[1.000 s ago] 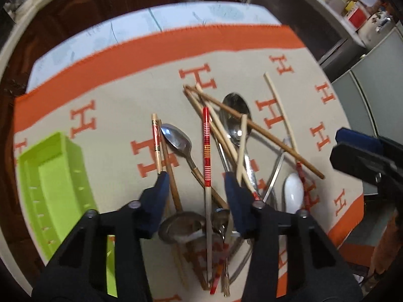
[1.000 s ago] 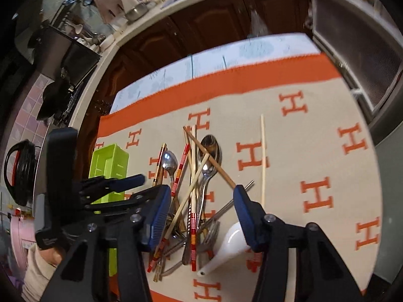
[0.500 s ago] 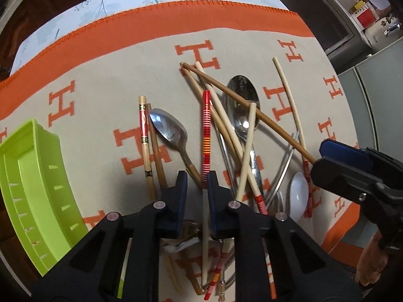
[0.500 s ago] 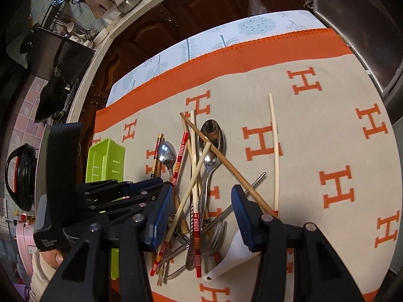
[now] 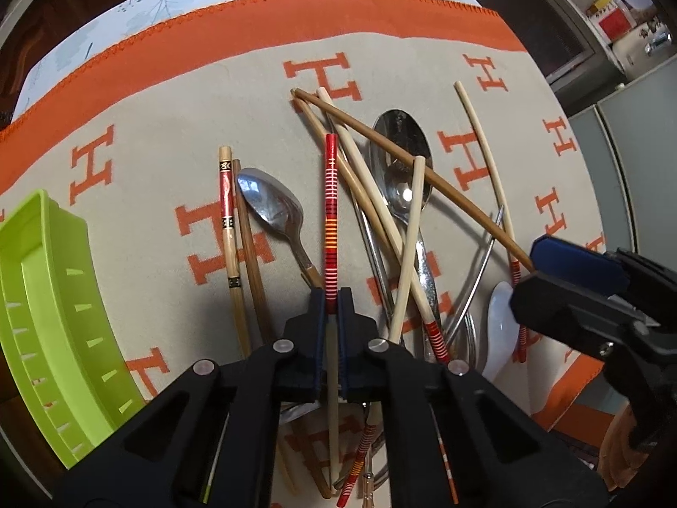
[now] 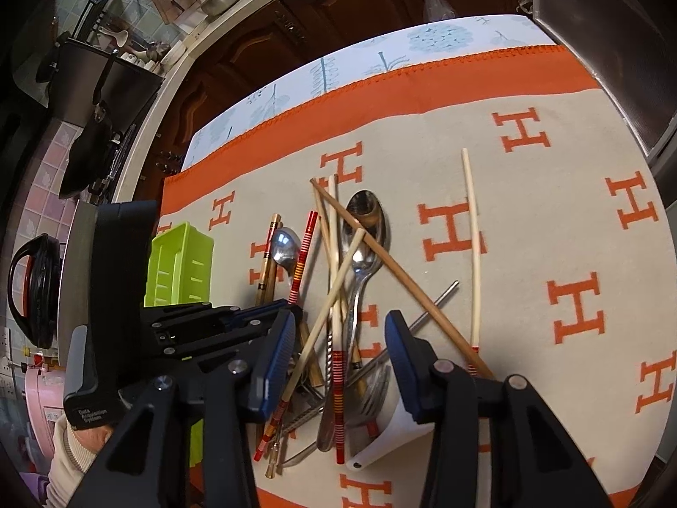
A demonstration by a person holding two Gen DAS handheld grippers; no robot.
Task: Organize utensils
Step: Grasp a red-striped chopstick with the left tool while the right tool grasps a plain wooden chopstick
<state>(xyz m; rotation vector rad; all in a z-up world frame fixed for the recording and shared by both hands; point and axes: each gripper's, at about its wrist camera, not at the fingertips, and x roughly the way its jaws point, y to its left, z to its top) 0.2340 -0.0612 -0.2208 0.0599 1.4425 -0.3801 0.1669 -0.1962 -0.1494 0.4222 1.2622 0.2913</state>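
A: Utensils lie in a loose heap on the cloth (image 6: pixel 550 220), a beige spread with an orange border and orange H marks that takes up most of both views.

B: And the next biggest thing?

A: The green tray (image 5: pixel 46 305), at the left edge of the cloth, well apart from the heap. Its near wall has small slots.

B: What do the grippers do?

A: The left gripper (image 5: pixel 332 302) has its fingers drawn in tight on the red-striped chopstick (image 5: pixel 330 194), gripping it just below the striped part; the stick runs straight out ahead between the pads. The right gripper (image 6: pixel 340 338) stands wide apart with nothing between its fingers, hovering over the near end of the heap.

B: What is in the heap itself?

A: A large steel spoon (image 5: pixel 402 156) with a long brown chopstick (image 5: pixel 423 169) crossing its bowl, and pale chopsticks fanned over it. A small spoon (image 5: pixel 271 207) lies left of the red-striped stick, and beside that a patterned chopstick (image 5: pixel 228 220) touching a plain brown one. A white ceramic spoon (image 6: pixel 393 436) sits at the near right, next to a fork (image 6: pixel 372 398).

B: Anything off by itself?

A: One pale chopstick (image 6: pixel 471 245) lies to the right, its near end red-banded.
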